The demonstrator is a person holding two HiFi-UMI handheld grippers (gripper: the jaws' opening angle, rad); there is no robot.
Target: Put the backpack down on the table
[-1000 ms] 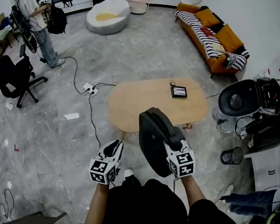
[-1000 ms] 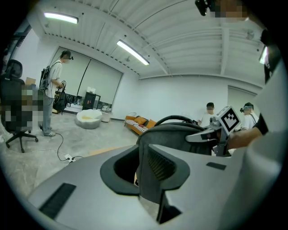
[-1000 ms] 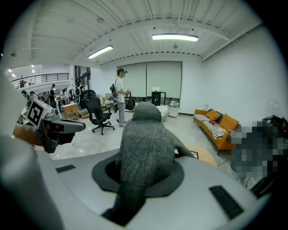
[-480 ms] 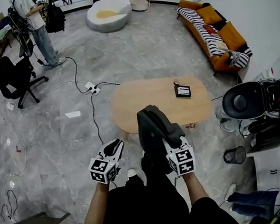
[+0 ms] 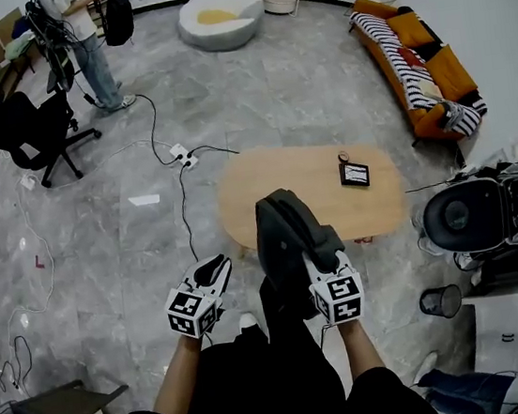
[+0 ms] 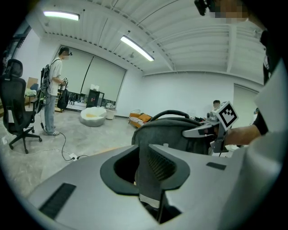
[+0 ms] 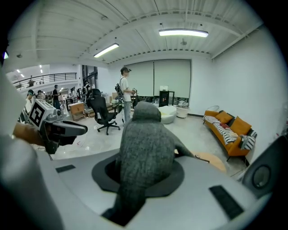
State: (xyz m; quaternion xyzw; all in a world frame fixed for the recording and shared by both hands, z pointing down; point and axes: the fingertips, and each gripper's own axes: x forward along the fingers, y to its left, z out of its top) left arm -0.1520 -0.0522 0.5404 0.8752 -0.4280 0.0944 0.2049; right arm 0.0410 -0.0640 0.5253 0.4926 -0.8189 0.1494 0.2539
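The person stands on the near side of the oval wooden table (image 5: 283,174), with 2 grippers held out in front. The right gripper (image 5: 315,255) has its jaws clamped on a thick fold of grey fabric at the top of the dark grey backpack (image 5: 282,236). The bag hangs upright from that grip, lifted clear, and from above it overlaps the table's near edge. It is not resting on the tabletop. The left gripper (image 5: 218,267) is just left of the bag, on the same near side of the table, with its jaws drawn together and nothing between them.

On the table, toward its far right end, lies 1 small dark device (image 5: 354,174). Off the table's far left corner a white power strip (image 5: 181,153) sits on the floor with cables running from it. Beyond the table to the right is an orange sofa (image 5: 420,66). Well left of the table is a black office chair (image 5: 31,127), with another person (image 5: 85,35) standing behind it.
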